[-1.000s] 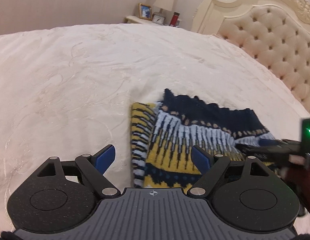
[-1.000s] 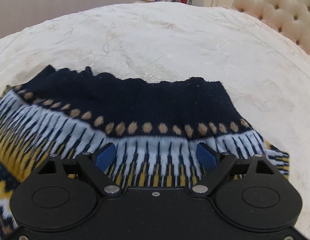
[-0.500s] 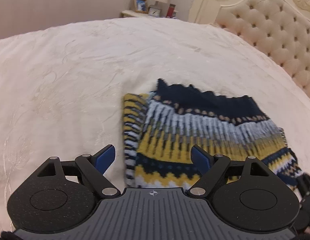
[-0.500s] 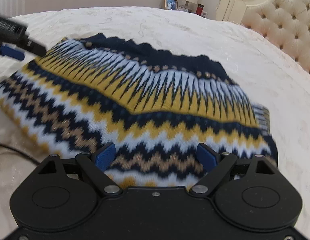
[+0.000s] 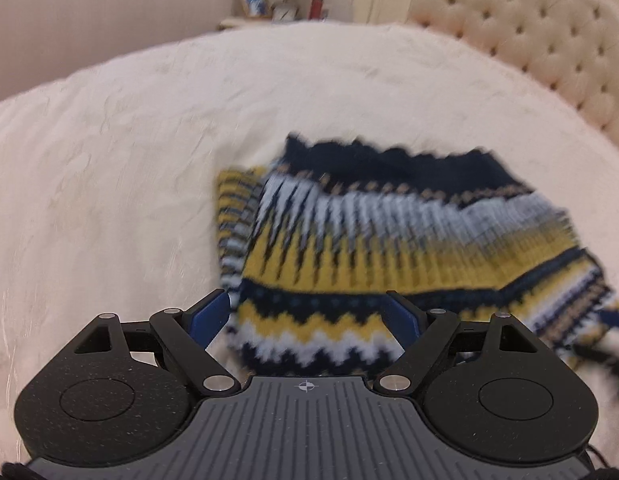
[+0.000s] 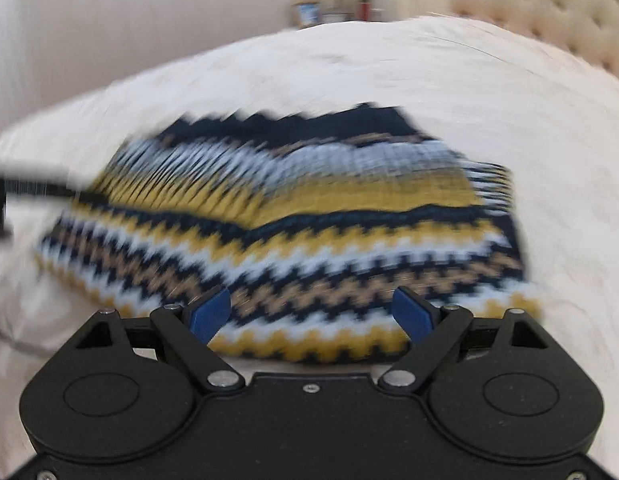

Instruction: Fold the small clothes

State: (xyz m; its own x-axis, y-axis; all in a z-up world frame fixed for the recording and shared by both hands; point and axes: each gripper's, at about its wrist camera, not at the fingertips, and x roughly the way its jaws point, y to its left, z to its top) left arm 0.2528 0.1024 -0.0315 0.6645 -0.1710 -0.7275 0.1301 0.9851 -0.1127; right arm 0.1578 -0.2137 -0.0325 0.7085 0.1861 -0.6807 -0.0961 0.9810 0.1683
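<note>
folded knit sweater (image 5: 389,248) lies mid-frame on the cream bed (image 5: 129,152), clear of both tools. i've pulled the right gripper (image 6: 311,314) back from over the navy hem to the zigzag edge; left gripper (image 5: 309,314) barely shifted. both sets of fingers spread wide, grasping nothing. fold looks done, imo; frames blurred w/ motion.

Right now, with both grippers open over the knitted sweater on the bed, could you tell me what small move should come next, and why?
Probably bring the left gripper down onto the near zigzag hem of the sweater and close on it. Both grippers, the right gripper too, are open and hold nothing, and the sweater lies partly folded on the bedspread, its hem nearest the blue fingers.
</note>
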